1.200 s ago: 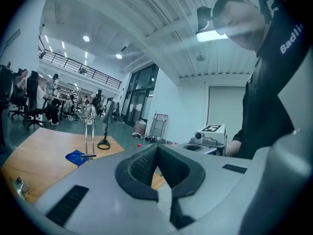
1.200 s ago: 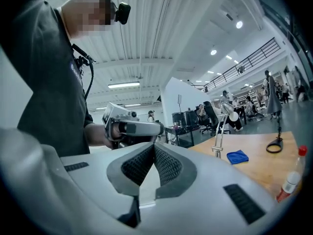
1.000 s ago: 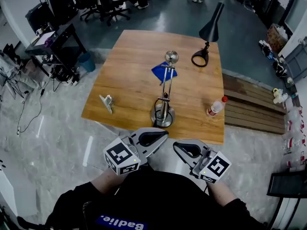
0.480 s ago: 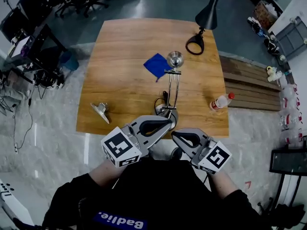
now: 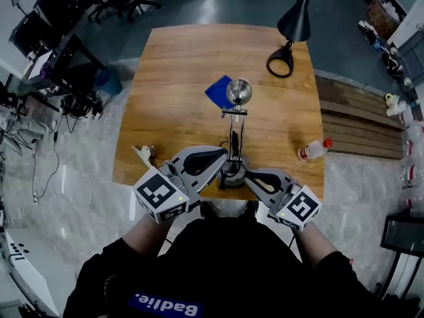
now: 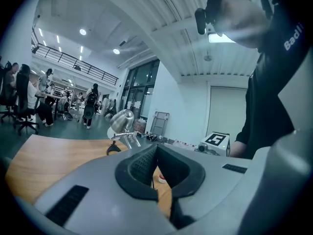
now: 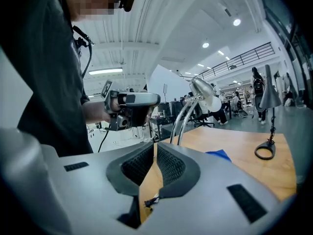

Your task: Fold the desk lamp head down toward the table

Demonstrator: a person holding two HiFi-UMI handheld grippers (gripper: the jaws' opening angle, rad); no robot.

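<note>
The left gripper (image 5: pixel 224 153) and right gripper (image 5: pixel 250 175) hang at the near edge of the desk (image 5: pixel 179 91), fingers together on nothing. Just by their tips the lamp (image 5: pixel 236 128) stands upright, its head (image 5: pixel 238 91) raised and untouched. The fold, I judge, is not yet begun.

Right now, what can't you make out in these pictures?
Silver desk lamp: in the head view, its base is partly covered by the left gripper and right gripper.
Black lamp: head view, shade cut off by the top edge.
Bottle: head view, label too small to read.
Small metal object: head view, too small to identify.
</note>
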